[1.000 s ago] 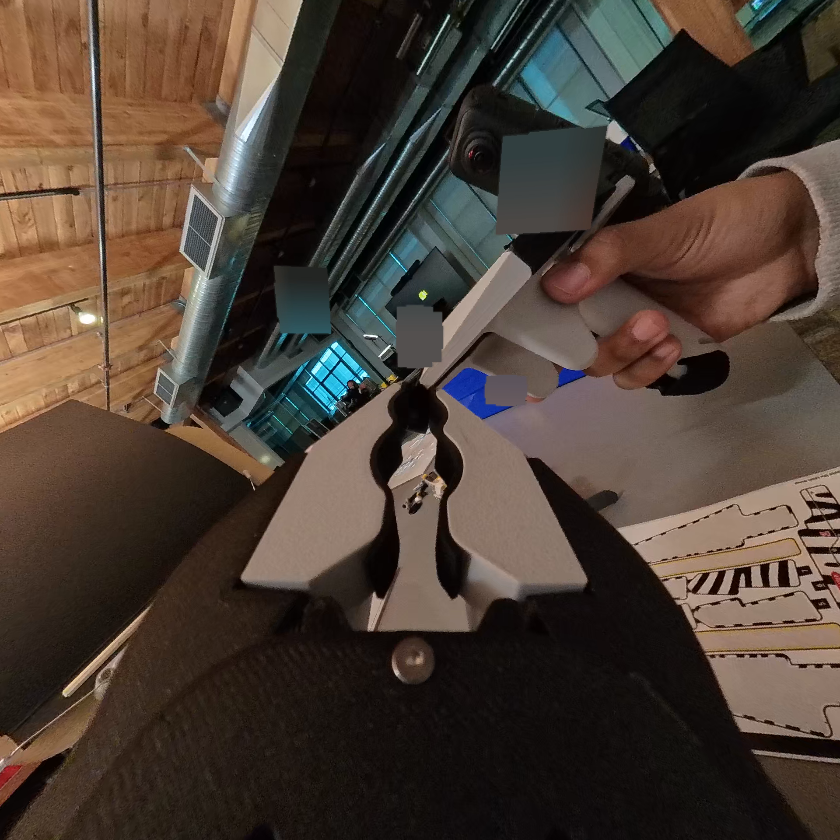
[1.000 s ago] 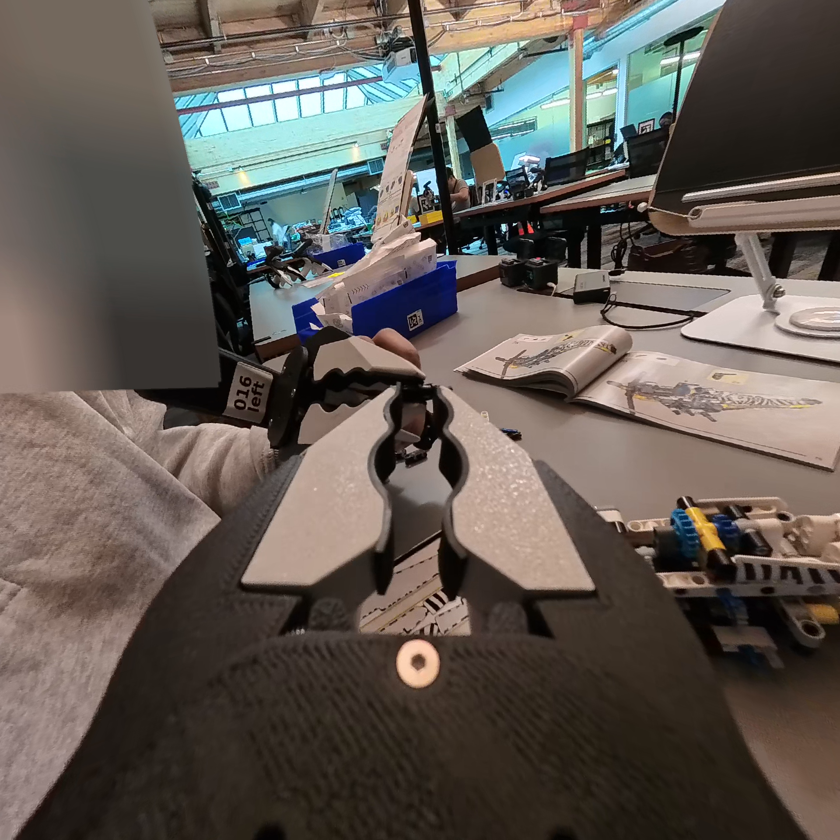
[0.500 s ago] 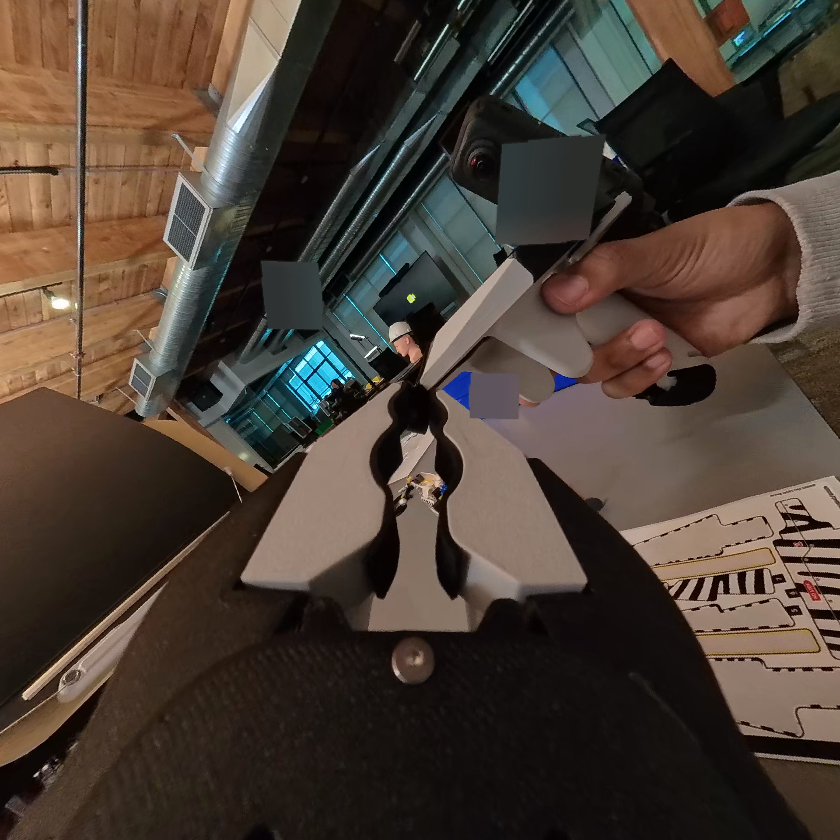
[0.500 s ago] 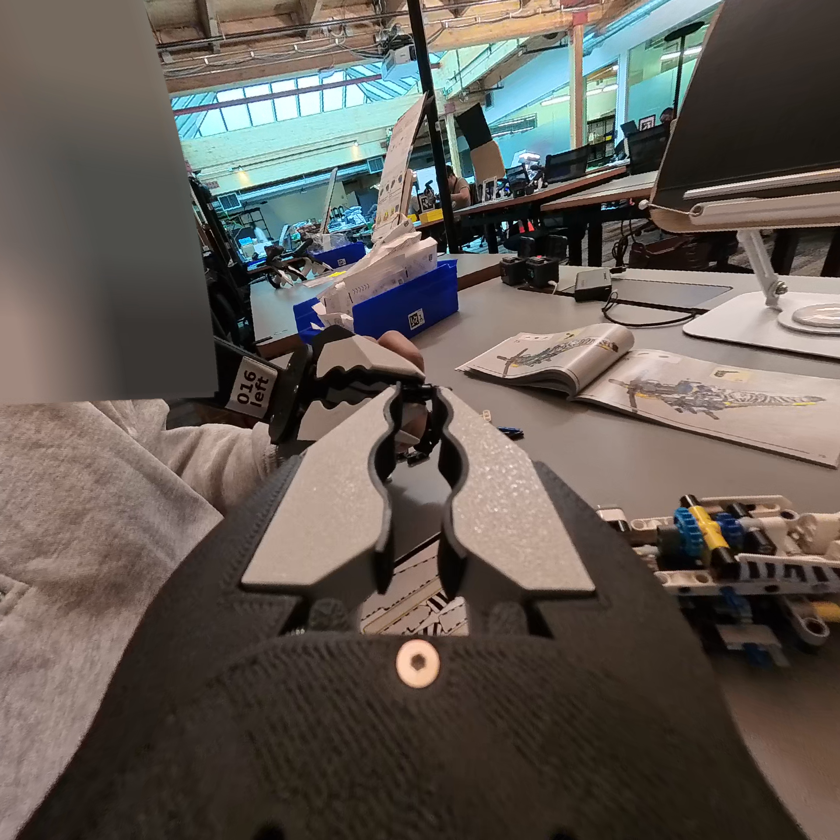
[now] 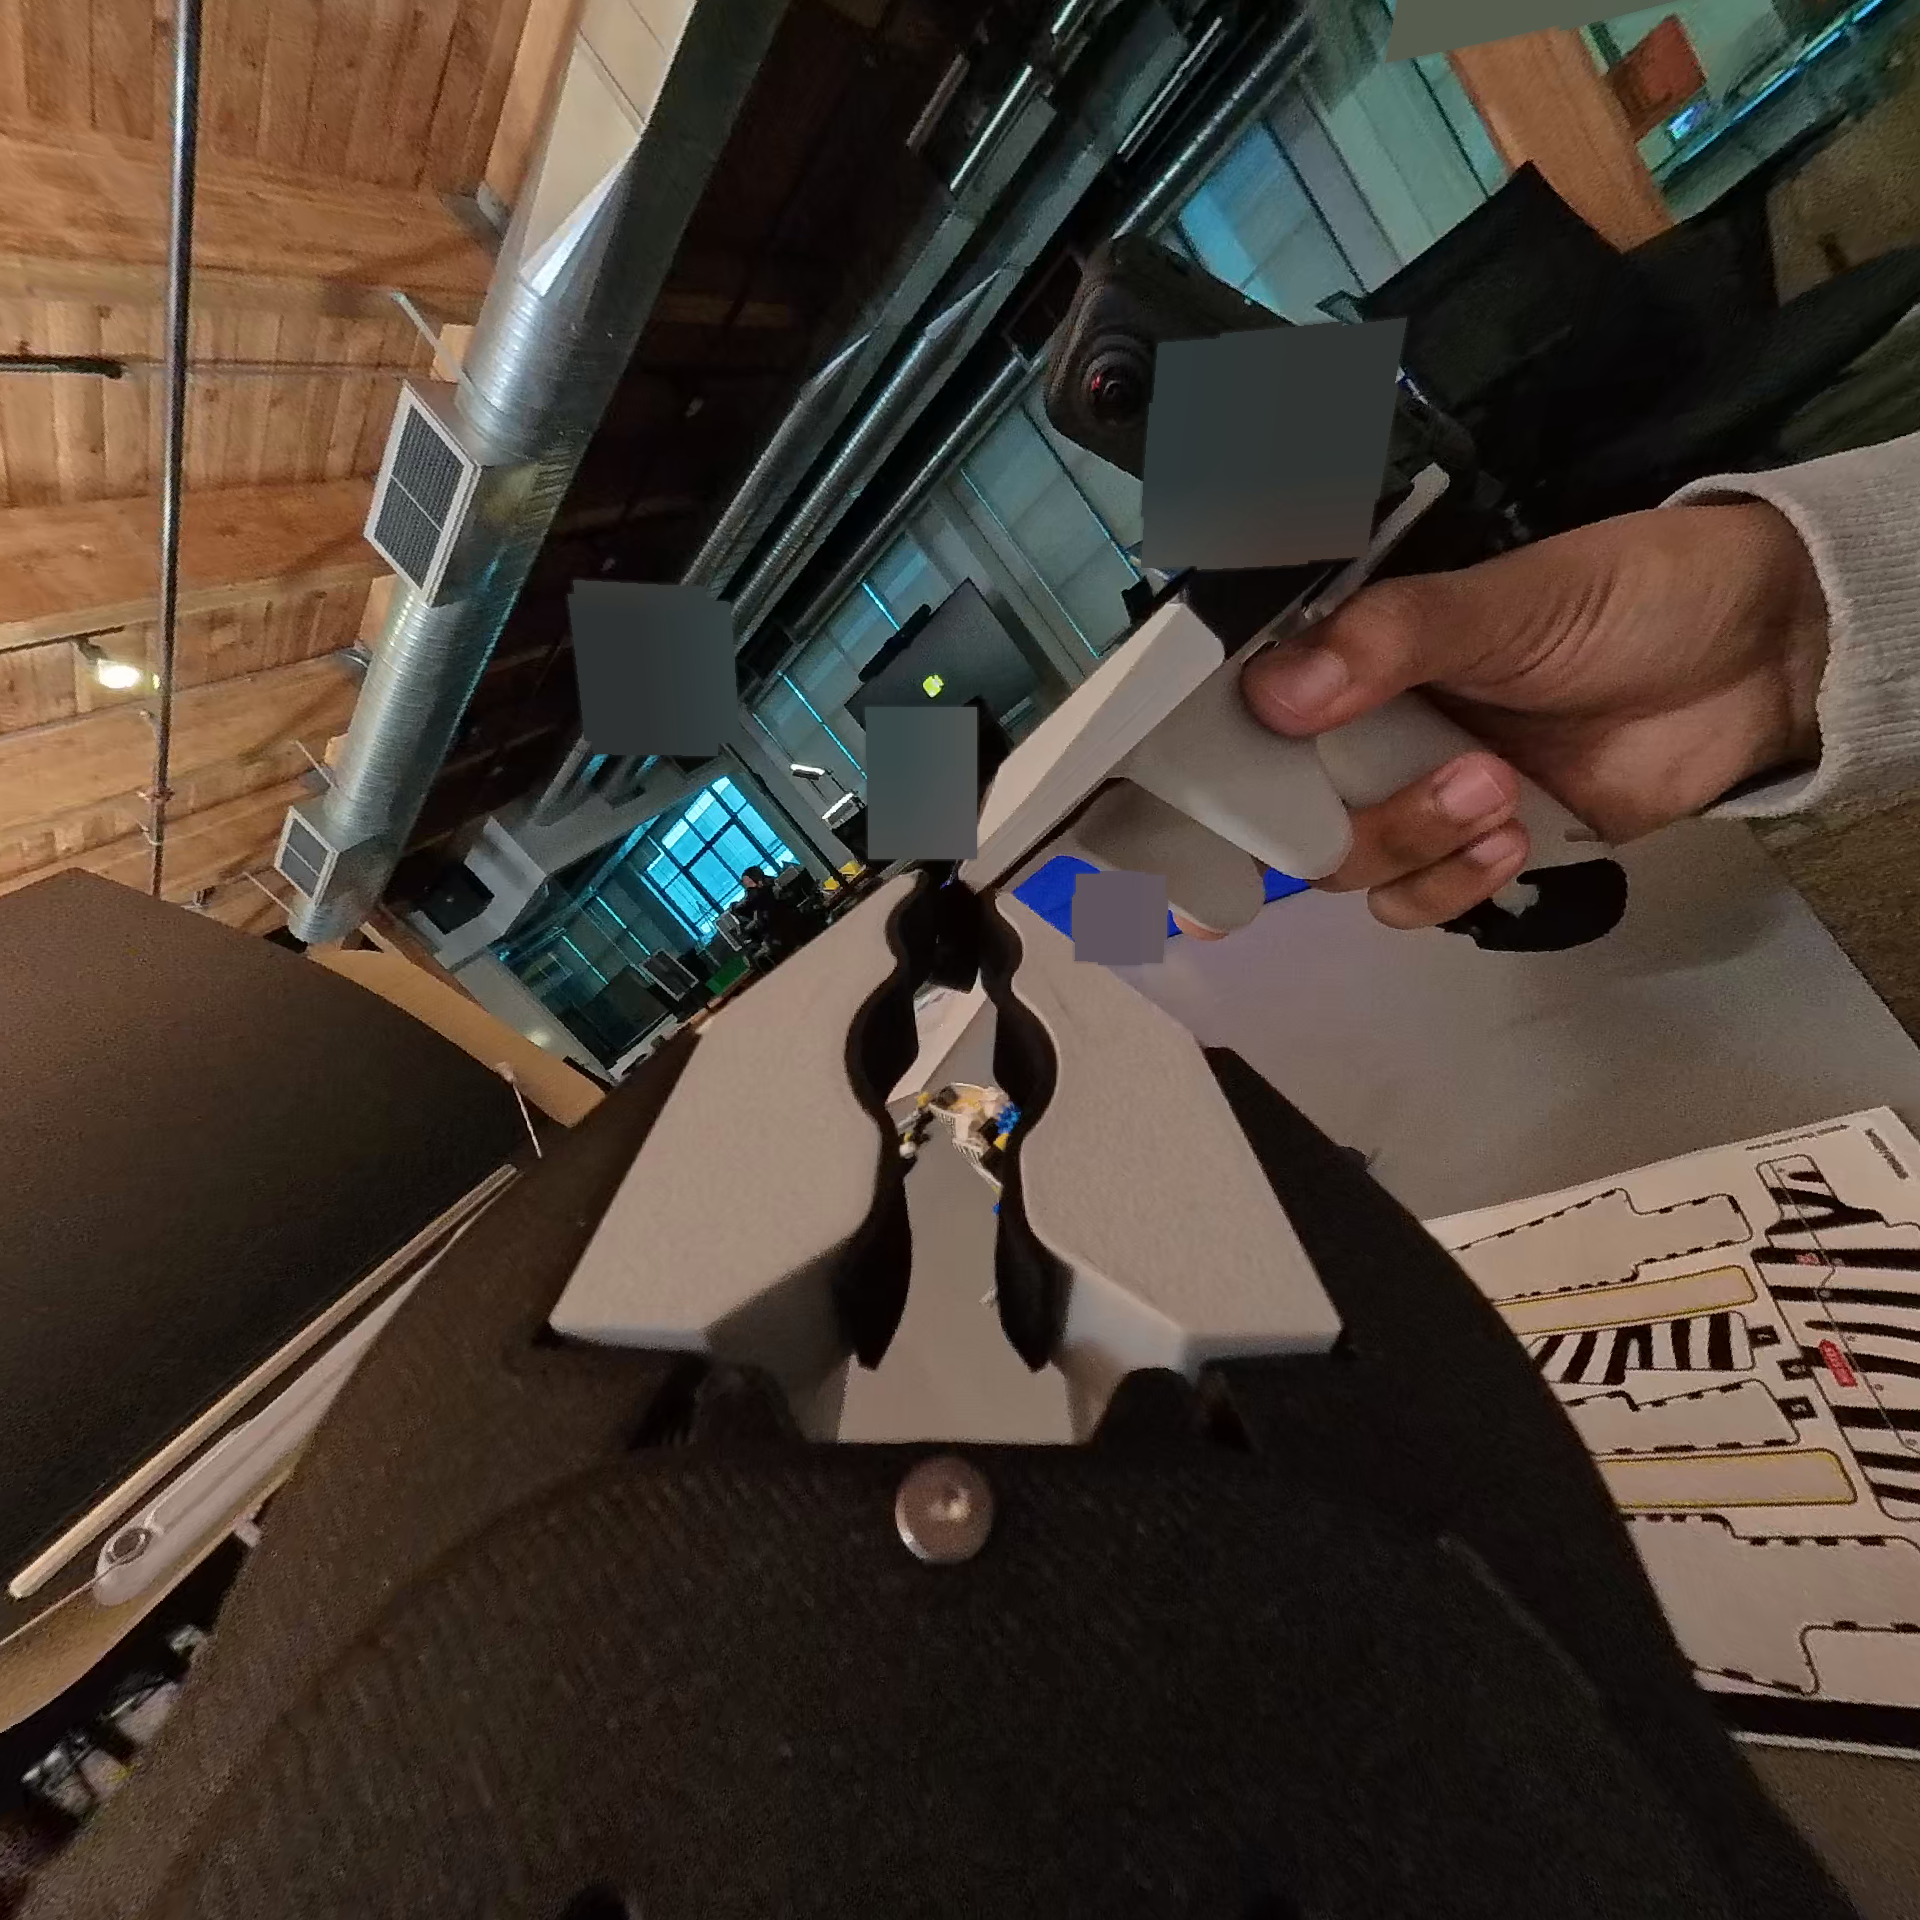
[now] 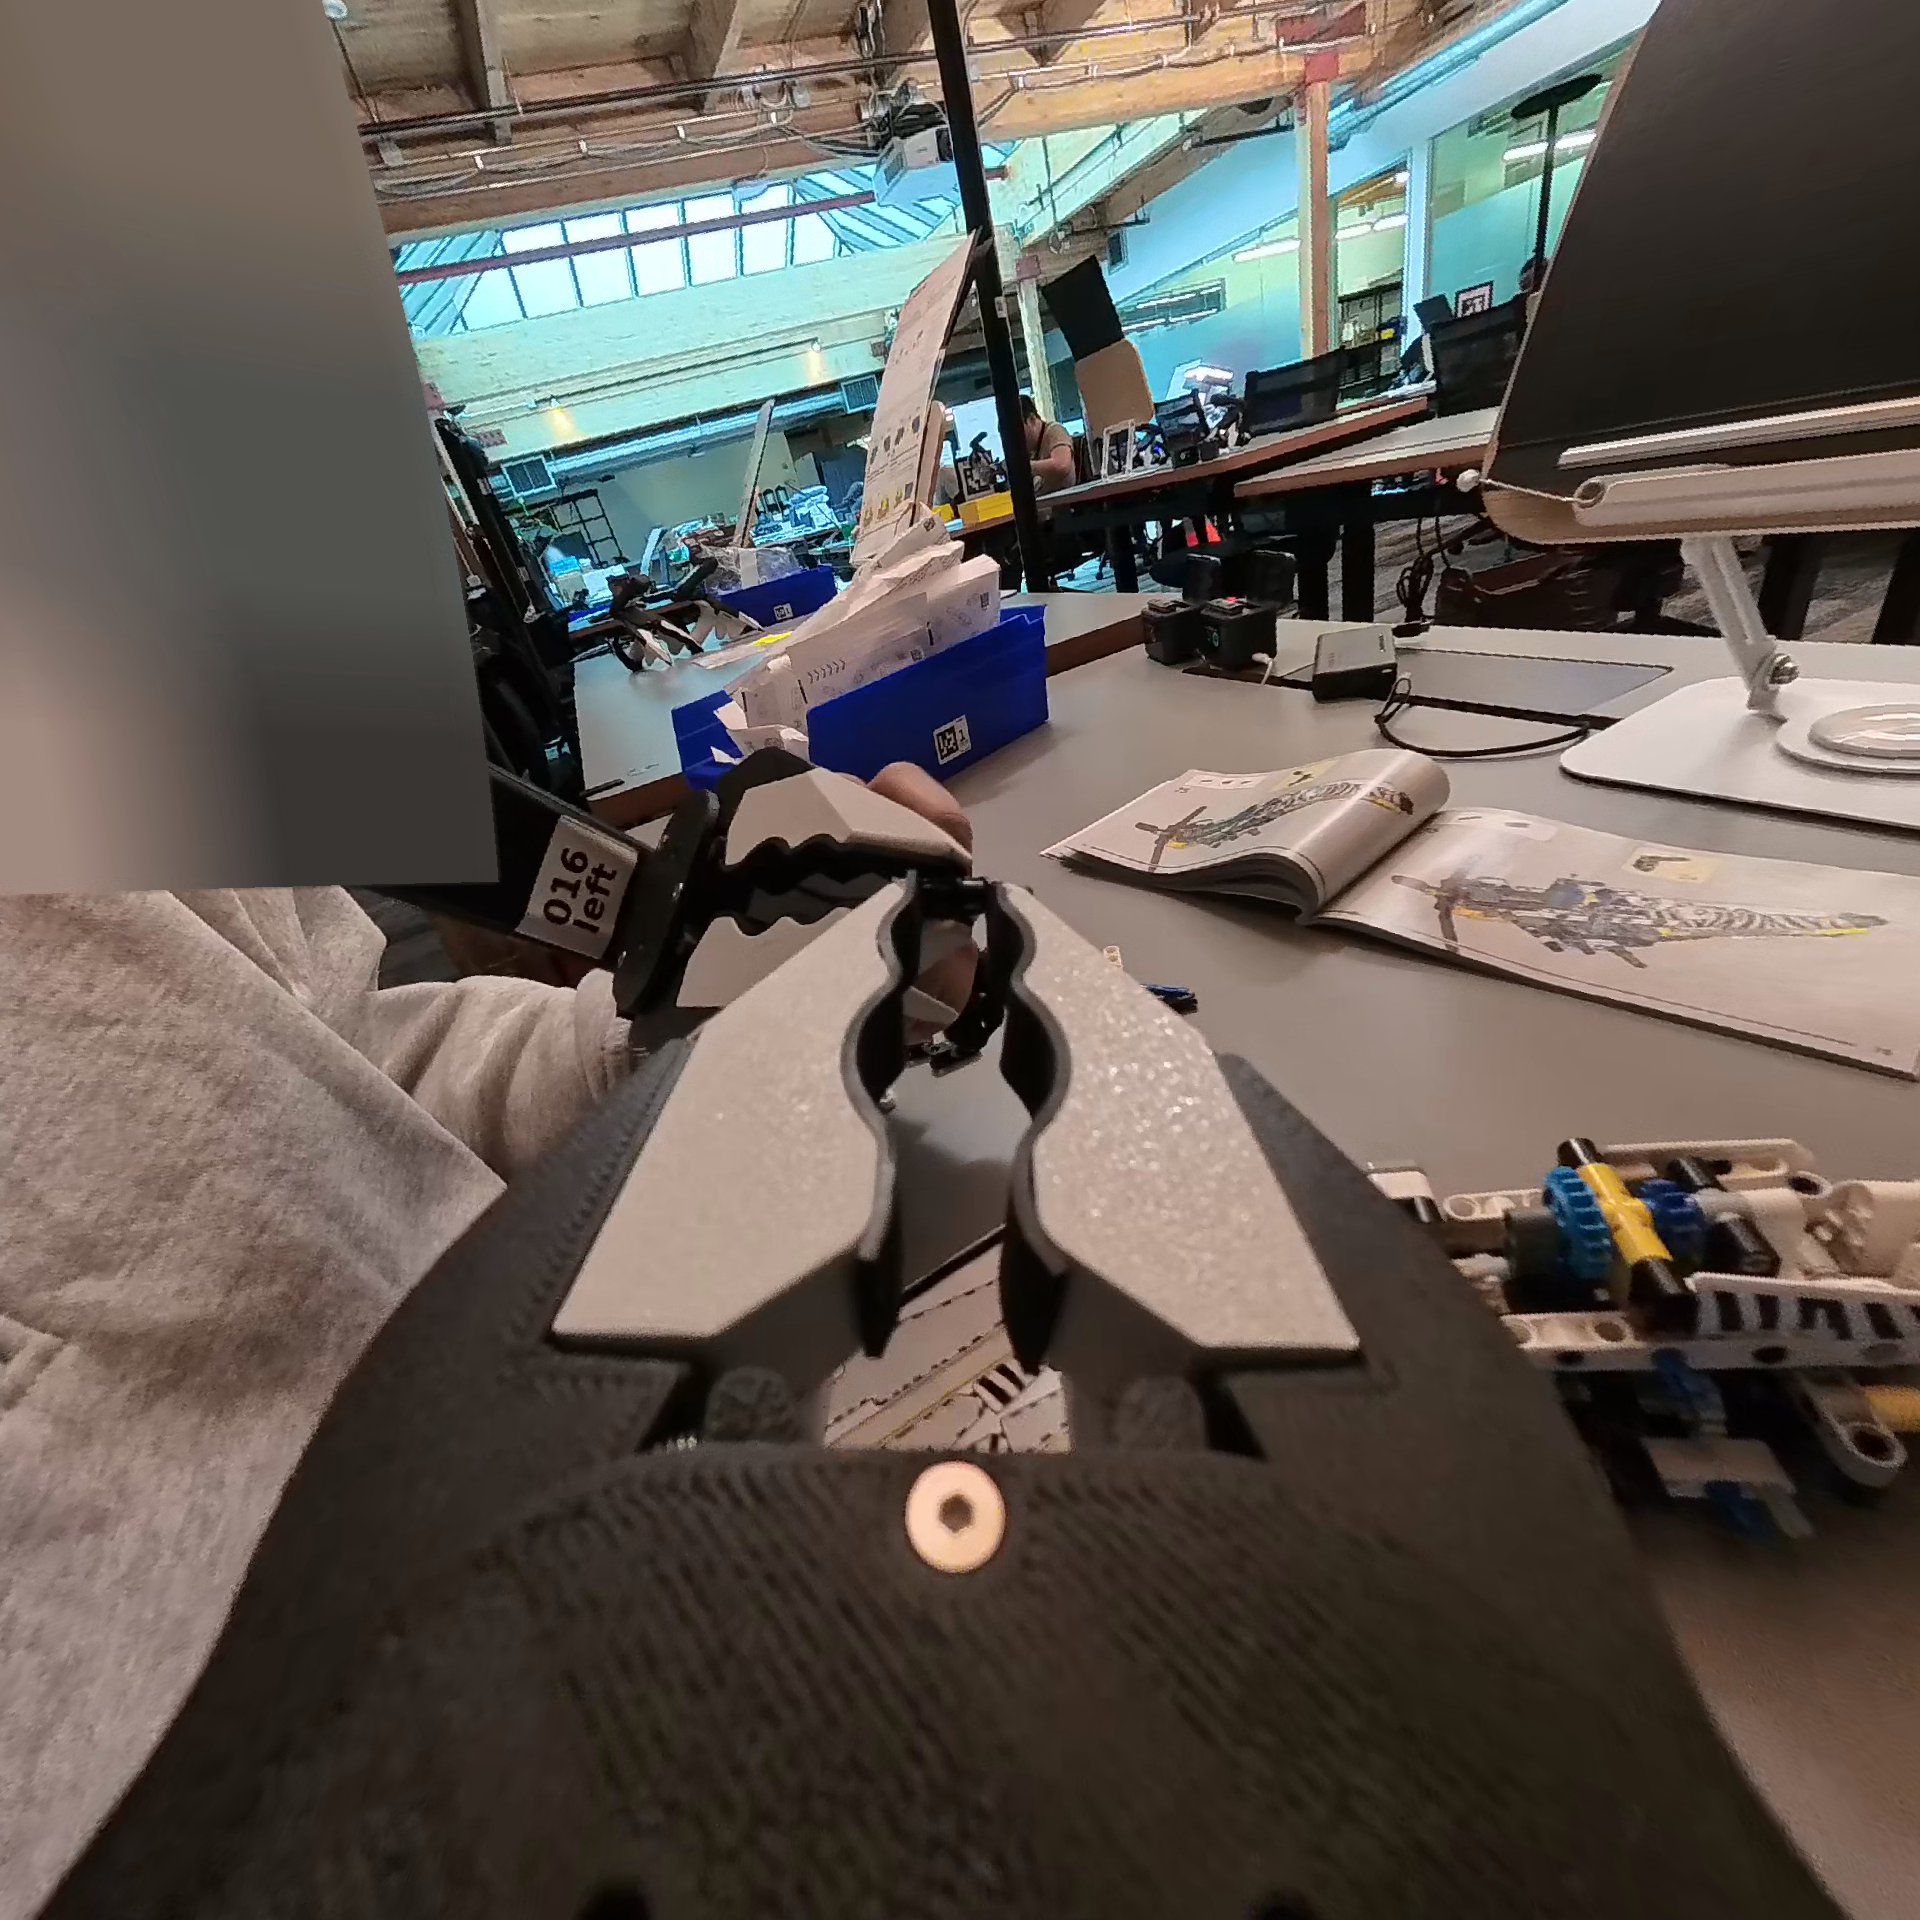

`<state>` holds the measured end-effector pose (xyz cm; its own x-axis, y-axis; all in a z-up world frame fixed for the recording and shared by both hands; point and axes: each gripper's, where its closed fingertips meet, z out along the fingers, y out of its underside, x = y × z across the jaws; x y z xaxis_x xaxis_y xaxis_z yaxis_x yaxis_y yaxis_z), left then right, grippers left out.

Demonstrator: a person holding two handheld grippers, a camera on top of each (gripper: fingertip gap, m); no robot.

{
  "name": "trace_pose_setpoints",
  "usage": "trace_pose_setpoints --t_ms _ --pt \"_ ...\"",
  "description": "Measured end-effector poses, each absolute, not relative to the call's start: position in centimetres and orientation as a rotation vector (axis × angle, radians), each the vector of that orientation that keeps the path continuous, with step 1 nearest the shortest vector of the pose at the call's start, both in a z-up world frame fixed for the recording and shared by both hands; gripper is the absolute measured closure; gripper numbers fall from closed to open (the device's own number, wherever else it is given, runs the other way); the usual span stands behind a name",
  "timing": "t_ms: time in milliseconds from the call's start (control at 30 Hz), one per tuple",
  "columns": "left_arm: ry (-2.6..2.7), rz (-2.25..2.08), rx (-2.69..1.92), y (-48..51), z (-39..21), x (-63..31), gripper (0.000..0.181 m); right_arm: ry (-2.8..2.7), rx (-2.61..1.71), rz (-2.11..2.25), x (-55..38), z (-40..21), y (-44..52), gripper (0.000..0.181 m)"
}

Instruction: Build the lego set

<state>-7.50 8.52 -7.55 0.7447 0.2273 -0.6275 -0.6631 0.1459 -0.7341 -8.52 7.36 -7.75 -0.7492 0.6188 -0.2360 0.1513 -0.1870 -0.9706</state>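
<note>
**A:** What lies on the grey worktop (image 6: 1351, 1039)?

**B:** A half-built model (image 6: 1683, 1288) of white, black, blue and yellow parts sits at the right edge of the right wrist view. An open booklet (image 6: 1455, 883) lies beyond it, a sticker sheet (image 5: 1714, 1403) nearer the person, and a blue bin (image 6: 914, 707) stuffed with papers stands farther back. A monitor stand (image 6: 1745, 727) rests at the far right.

**A:** And the grippers?

**B:** The two meet tip to tip above the worktop. The right gripper (image 6: 951, 894) has its fingers drawn close, pinching a small black piece (image 6: 961, 914) at the tips. The left gripper (image 5: 940, 899) also has its fingers nearly together at the tips around something dark; whether it grips the same piece cannot be told. A hand (image 5: 1538, 707) in a pale sleeve squeezes the right gripper's handle.

**A:** The room?

**B:** An open workshop: timber ceiling (image 5: 208, 312), silver duct (image 5: 499, 416), skylights (image 6: 675, 249), rows of desks (image 6: 1299, 447) with a seated person far off.
</note>
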Motion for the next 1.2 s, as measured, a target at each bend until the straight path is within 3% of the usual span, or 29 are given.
trace_pose_setpoints --t_ms 133,300,467,567,667,1067,1200 --pt "0.373 0.593 -1.289 8.9 -7.6 -7.4 0.175 -1.735 -0.889 2.030 -8.6 -7.7 7.7 0.171" --pt "0.251 0.316 -1.307 8.7 -7.1 -7.6 0.153 -1.706 -0.892 1.992 -8.9 -7.8 8.5 0.171" --pt "0.073 -0.043 -1.313 8.6 -6.9 -8.8 0.151 -1.647 -0.805 1.964 -8.7 -7.0 8.7 0.171" --pt "0.041 -0.299 -1.307 8.6 -7.0 -8.4 0.157 -1.612 -0.733 1.938 -8.4 -6.5 8.6 0.172" --pt "0.060 -0.440 -1.267 8.0 -6.5 -7.7 0.176 -1.600 -0.691 1.916 -8.2 -6.2 8.4 0.171" --pt "0.215 -0.372 -1.355 7.3 -7.5 -7.0 0.176 -1.723 -0.615 1.832 -7.6 -7.0 7.5 0.163" --pt "0.274 -0.429 -1.374 7.0 -7.9 -6.0 0.176 -1.807 -0.601 1.813 -7.1 -7.6 7.5 0.151"
